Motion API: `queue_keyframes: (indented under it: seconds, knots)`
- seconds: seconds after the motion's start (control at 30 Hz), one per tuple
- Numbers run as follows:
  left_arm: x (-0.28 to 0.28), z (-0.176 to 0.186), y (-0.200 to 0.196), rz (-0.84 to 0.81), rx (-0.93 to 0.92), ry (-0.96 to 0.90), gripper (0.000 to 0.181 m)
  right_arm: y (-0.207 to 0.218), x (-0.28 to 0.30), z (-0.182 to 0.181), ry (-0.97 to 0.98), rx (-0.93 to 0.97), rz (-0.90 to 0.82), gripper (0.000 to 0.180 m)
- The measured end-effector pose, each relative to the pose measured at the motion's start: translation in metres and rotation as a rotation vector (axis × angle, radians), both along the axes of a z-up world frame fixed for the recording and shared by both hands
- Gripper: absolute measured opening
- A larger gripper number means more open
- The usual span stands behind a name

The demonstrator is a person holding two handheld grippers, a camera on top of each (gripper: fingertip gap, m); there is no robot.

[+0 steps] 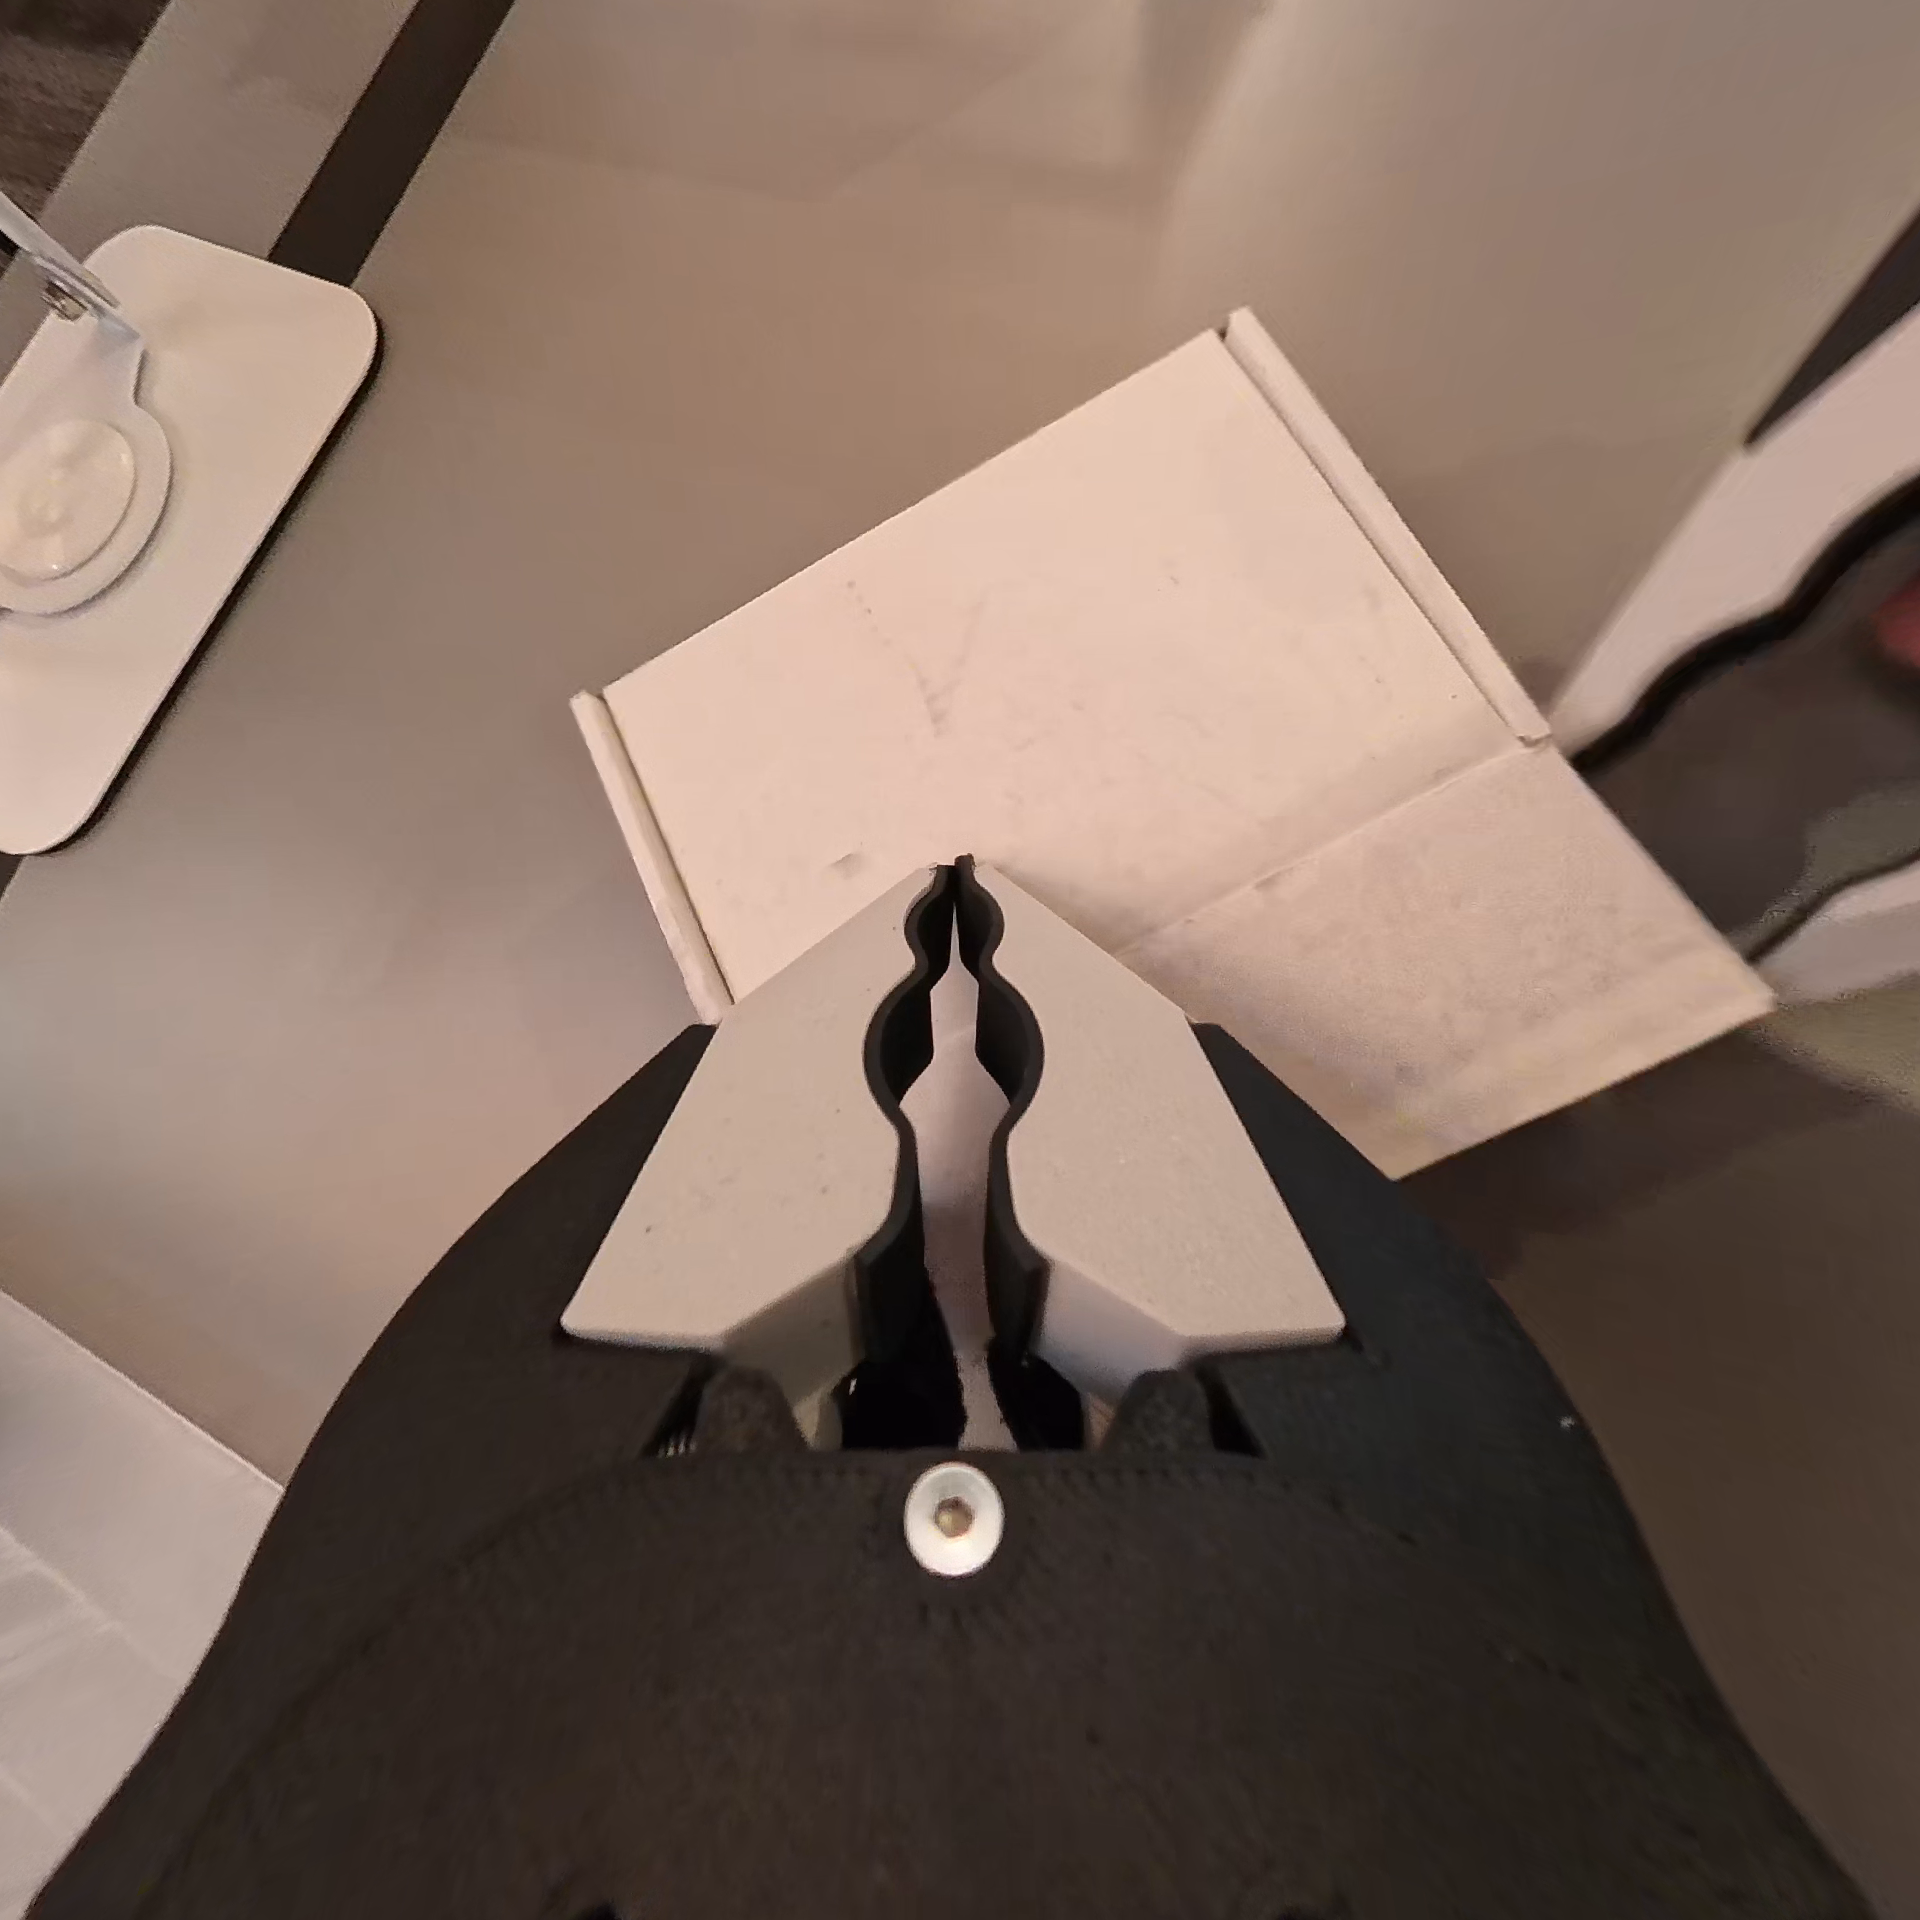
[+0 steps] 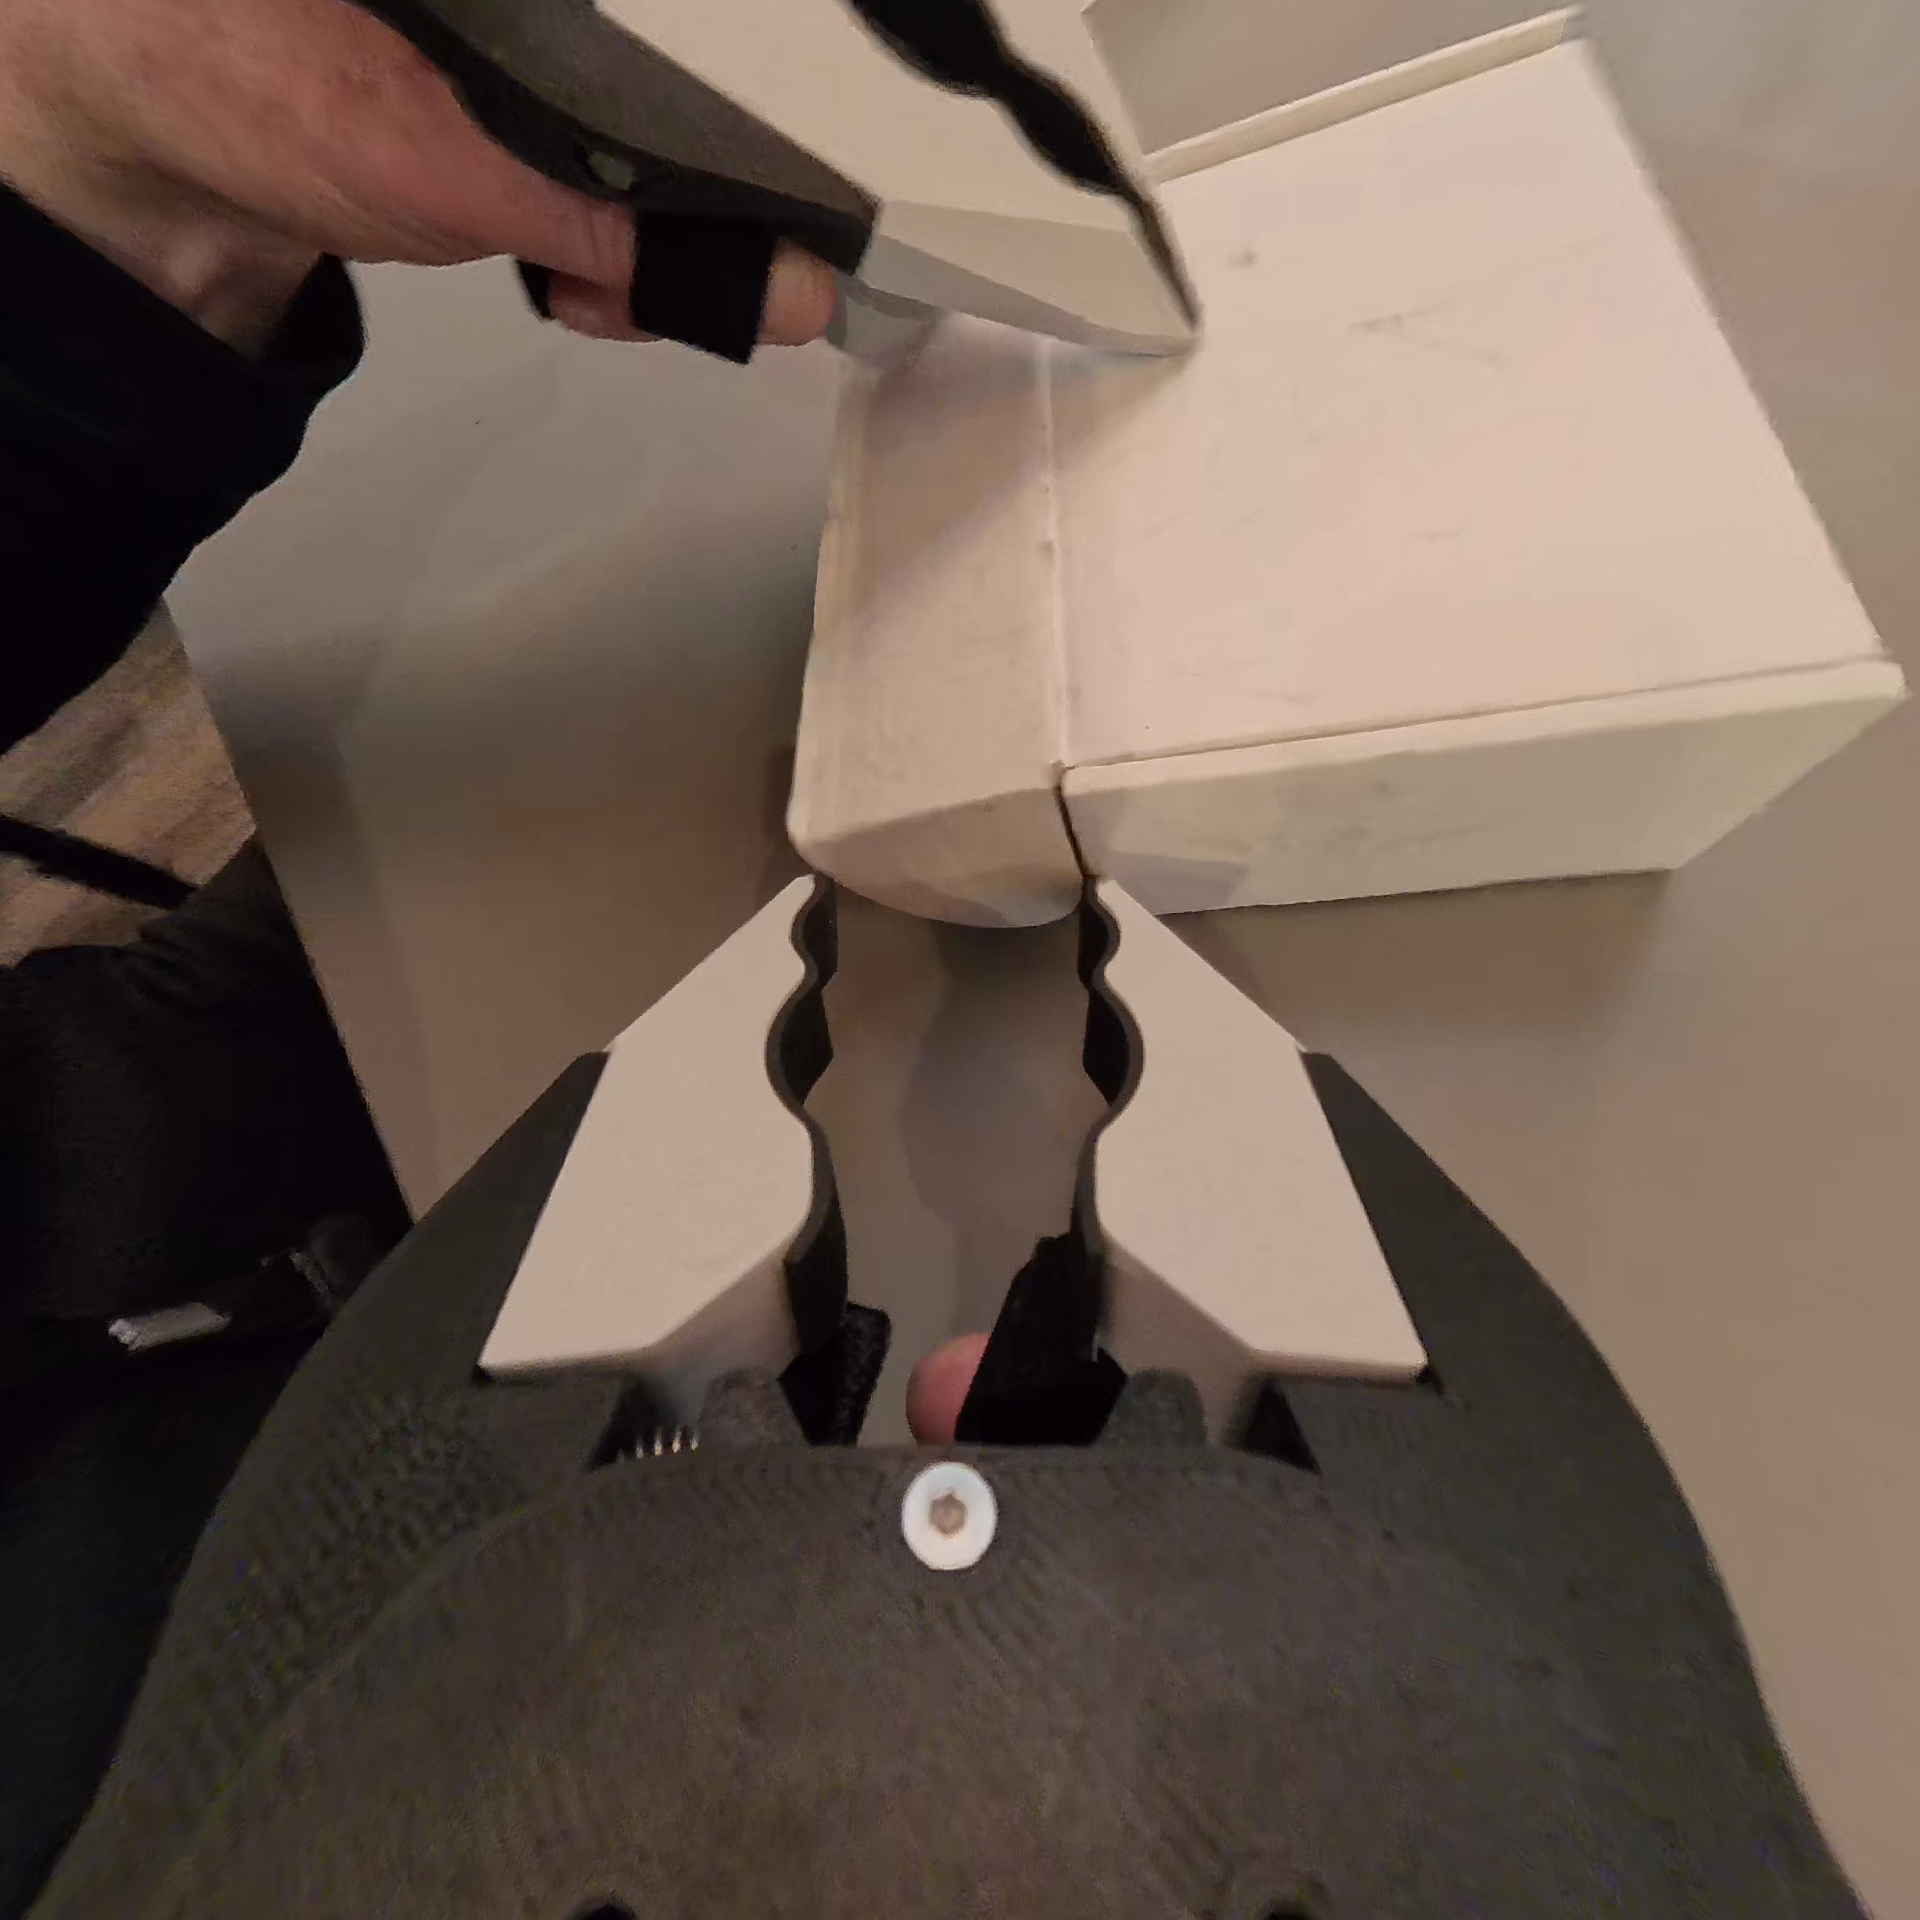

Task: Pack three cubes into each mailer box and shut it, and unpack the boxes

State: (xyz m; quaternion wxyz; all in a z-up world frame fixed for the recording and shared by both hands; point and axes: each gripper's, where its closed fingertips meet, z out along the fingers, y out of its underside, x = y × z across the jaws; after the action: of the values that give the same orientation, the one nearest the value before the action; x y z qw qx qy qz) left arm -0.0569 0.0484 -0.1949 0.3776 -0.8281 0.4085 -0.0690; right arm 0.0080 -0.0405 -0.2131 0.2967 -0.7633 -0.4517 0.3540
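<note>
A white mailer box (image 1: 1039,644) lies on the grey table with its lid down. Its front flap (image 1: 1455,935) slants outward from the lid's edge. My left gripper (image 1: 954,868) is shut and empty, with its tips down on the lid near that edge. It also shows at the top of the right wrist view (image 2: 1169,332), resting on the box (image 2: 1403,468). My right gripper (image 2: 956,894) is open and empty. The near end of the flap (image 2: 935,675) lies just beyond its tips. The right gripper also shows at the right edge of the left wrist view (image 1: 1714,582). No cubes are in view.
A white stand base (image 1: 177,499) with a metal arm sits at the table's far left. A white sheet-like thing (image 1: 83,1558) lies at the lower left. A person's hand (image 2: 312,156) and dark sleeve hold the left gripper. The table's edge (image 2: 291,935) runs down the left.
</note>
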Motion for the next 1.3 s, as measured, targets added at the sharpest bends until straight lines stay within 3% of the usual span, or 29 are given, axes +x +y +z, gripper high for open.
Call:
queue_keyframes:
  seconds: [0.1,0.33,0.53,0.93,1.3]
  knots:
    - [0.002,0.0,0.0,-0.003,0.001,-0.001,0.0,0.003,-0.002,-0.003,-0.014,0.049,-0.015,0.033]
    - [0.002,0.0,0.001,-0.006,0.009,0.009,0.0,0.002,0.009,-0.018,-0.133,0.063,0.02,0.032]
    - [0.002,0.0,0.001,-0.003,0.011,0.017,0.0,0.003,0.017,0.004,-0.102,0.12,-0.001,0.02]
    - [0.002,0.0,0.001,-0.001,0.011,0.019,0.0,0.007,0.0,0.004,-0.03,0.136,0.004,0.024]
    - [0.002,0.0,0.001,-0.002,0.014,0.018,0.0,0.009,0.005,0.002,-0.079,0.188,-0.007,0.021]
